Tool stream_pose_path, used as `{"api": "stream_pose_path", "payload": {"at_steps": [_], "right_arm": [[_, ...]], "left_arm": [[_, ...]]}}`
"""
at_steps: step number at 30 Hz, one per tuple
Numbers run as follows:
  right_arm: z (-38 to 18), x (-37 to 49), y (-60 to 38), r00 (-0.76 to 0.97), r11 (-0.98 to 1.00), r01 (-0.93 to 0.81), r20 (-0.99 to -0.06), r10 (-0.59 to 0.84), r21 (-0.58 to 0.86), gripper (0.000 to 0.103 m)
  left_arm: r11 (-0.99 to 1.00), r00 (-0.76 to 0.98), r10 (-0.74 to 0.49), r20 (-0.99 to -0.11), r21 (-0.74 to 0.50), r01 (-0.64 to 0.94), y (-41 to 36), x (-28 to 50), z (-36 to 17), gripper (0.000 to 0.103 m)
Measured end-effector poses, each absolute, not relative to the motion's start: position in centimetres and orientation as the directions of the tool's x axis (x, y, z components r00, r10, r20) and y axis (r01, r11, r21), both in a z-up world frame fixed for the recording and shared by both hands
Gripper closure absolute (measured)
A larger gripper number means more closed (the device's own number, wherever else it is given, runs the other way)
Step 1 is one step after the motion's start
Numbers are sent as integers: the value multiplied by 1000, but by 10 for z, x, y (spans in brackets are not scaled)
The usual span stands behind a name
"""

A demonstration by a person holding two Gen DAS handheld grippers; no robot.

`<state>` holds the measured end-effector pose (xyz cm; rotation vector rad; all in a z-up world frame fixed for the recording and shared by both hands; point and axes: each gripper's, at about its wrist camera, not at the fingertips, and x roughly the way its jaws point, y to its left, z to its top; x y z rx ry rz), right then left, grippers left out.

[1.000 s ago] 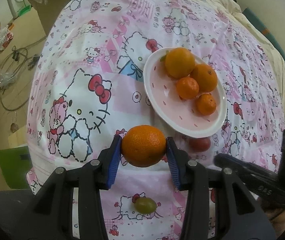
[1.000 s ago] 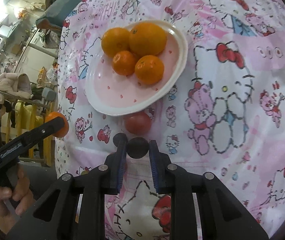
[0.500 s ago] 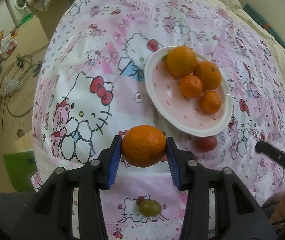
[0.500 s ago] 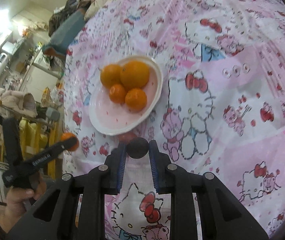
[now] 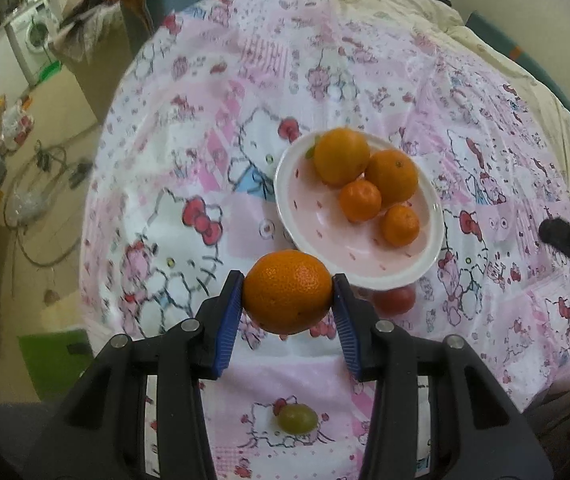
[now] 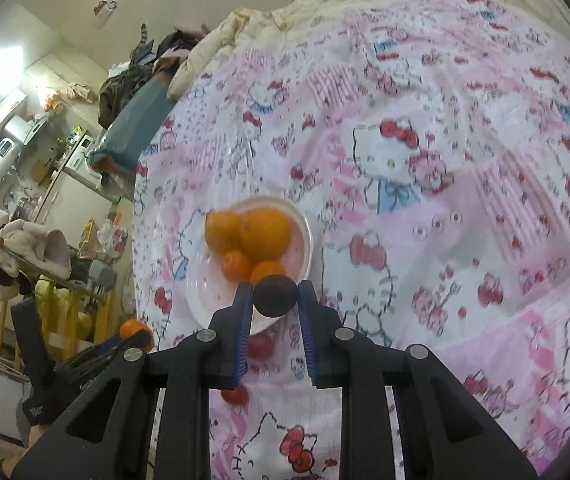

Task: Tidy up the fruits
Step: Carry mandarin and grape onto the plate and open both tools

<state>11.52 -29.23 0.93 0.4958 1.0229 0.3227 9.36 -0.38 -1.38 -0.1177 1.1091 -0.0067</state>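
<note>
Left tool (image 5: pixel 288 293): clamped on a large orange (image 5: pixel 287 291), blue pads pressed to its two sides, held above the pink cartoon-cat cloth (image 5: pixel 189 184).
Right tool (image 6: pixel 275 295): clamped on a small dark round fruit (image 6: pixel 275 295) (kind not clear), held high over the cloth.
Plate (image 5: pixel 325 236): white-rimmed, pink inside, at about 1 o'clock from the held orange; four oranges (image 5: pixel 391 177) lie grouped at its far side, touching one another.
Red fruit (image 5: pixel 394 299): on the cloth just beside the plate's near rim, at 3 o'clock from the held orange.
Green grape (image 5: pixel 297 419): on the cloth at 6 o'clock from the held orange, between the left tool's arms.
Second red fruit (image 6: pixel 235 395): in the right wrist view, on the cloth nearer the camera, partly hidden by the tool.
</note>
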Motion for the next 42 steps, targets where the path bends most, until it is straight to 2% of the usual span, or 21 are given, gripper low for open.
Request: {"api": "stream_pose_path", "payload": {"at_steps": [9,12,14,20,29,42], "right_arm": [[19,164,-284,474,826,-67,-711,519,559,79],[9,181,-277,445,817,-66,-716,538,572,79],[0,190,-273,422,811,-57,-722,548,582,79],[-33,210,-257,337,811,-35,-757,559,583,79],[-75,223,-240,226,833,5,-812,538,553,79],[-90,228,-244,206,850,52,-838,505,525,78]], "left_arm": [[989,442,-146,-885,-141,44,-25,138,6,64],[991,406,-129,-905,-109,73,-34,159,-4,63],[994,386,-109,-916,-92,63,-34,168,-14,63],[988,310,-151,-939,-147,35,-31,189,-43,63],[991,254,-129,-959,-130,16,-32,208,-70,63],[988,220,-152,-964,-152,18,-29,230,-87,63]]}}
